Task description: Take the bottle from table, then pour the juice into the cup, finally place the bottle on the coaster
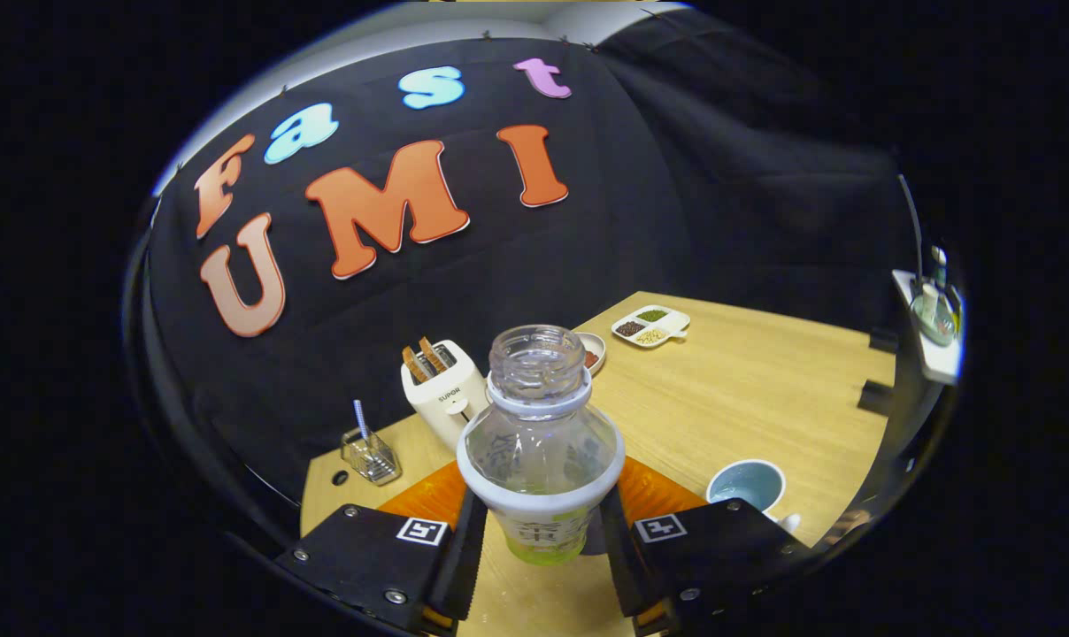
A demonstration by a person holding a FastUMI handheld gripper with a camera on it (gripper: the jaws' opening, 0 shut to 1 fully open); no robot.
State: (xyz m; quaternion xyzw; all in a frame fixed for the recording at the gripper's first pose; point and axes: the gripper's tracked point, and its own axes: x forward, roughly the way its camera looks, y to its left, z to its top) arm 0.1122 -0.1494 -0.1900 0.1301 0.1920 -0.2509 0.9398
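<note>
A clear, uncapped plastic bottle with a pale label and green juice at its bottom stands upright between my fingers, lifted above the wooden table. My gripper is shut on the bottle, one finger pressing each side of its labelled body. A light blue cup sits on the table just to the right of the right finger, its inside open to view. An orange surface shows under the bottle, behind both fingers; I cannot tell whether it is the coaster.
A white toaster with two toast slices stands beyond the bottle to the left. A small wire basket with a striped straw is at the table's left edge. A divided white dish and a small plate lie at the far end.
</note>
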